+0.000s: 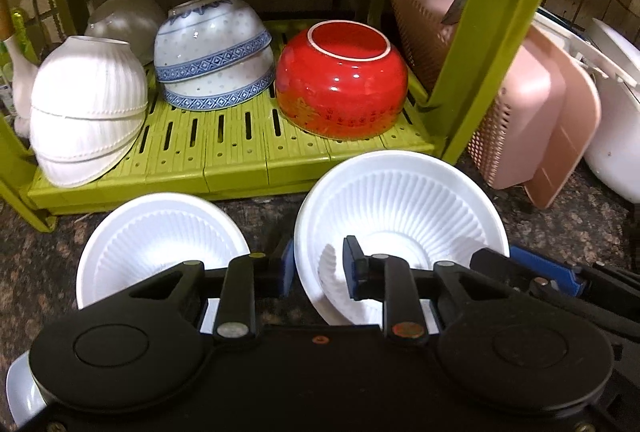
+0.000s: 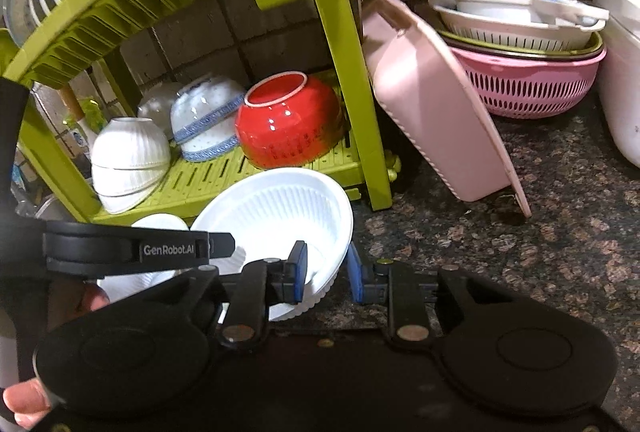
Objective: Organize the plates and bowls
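I read this as the pick-up stage: white ribbed bowls sit upright on the speckled counter [image 1: 48,232] in front of the green drying rack [image 1: 224,160], waiting to join the upturned ones on its lower shelf. From the left, that shelf holds a stack of white ribbed bowls [image 1: 88,112], a blue-patterned stack [image 1: 212,52] and a red bowl [image 1: 340,84], with bare slats in front. Nearer me, a smaller white bowl [image 1: 160,236] rests left of my left gripper [image 1: 318,264]; its fingers are spread, straddling the near left rim of the larger white bowl [image 1: 400,208], one pad outside, one inside, not visibly pinching. My right gripper [image 2: 326,268] likewise straddles that bowl's right rim, parted, gripping nothing. Next, I judge, one pair must close on the rim, lift, turn the bowl over and set it on the shelf.
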`<control>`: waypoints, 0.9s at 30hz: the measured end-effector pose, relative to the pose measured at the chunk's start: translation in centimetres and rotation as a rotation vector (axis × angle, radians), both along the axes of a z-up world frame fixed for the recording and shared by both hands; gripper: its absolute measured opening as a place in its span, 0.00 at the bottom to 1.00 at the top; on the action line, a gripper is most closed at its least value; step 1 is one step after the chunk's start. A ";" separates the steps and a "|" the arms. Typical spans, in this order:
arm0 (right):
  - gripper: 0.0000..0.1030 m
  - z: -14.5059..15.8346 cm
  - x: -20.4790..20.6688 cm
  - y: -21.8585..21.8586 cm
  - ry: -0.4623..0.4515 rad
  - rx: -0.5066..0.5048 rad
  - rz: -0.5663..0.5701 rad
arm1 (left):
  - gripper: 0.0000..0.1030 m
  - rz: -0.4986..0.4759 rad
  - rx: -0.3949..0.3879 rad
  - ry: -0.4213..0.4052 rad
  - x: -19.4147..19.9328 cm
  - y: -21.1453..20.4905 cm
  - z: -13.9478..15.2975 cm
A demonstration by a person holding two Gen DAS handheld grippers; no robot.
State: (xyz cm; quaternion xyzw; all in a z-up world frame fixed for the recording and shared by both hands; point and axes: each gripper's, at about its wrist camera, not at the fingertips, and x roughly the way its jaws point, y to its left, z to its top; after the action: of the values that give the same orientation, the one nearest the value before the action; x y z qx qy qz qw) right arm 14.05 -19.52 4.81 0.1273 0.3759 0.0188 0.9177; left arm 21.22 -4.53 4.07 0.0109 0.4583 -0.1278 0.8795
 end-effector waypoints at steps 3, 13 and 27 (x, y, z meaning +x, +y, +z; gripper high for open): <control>0.24 0.9 -1.1 -0.2 -0.029 0.015 0.013 | 0.32 0.021 -0.005 -0.013 -1.1 0.2 0.9; 0.25 3.6 -5.4 0.1 -0.095 0.040 0.068 | 0.32 0.091 0.008 -0.093 -6.5 0.5 3.9; 0.25 4.3 -11.2 1.5 -0.115 0.006 0.145 | 0.32 0.124 -0.017 -0.121 -14.1 2.1 4.2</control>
State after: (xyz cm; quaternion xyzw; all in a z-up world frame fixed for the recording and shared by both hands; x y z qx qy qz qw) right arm 2.83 -17.98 9.10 0.1014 0.3309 0.0933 0.9336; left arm 7.17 -2.41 8.27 -0.0170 0.4029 -0.0762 0.9119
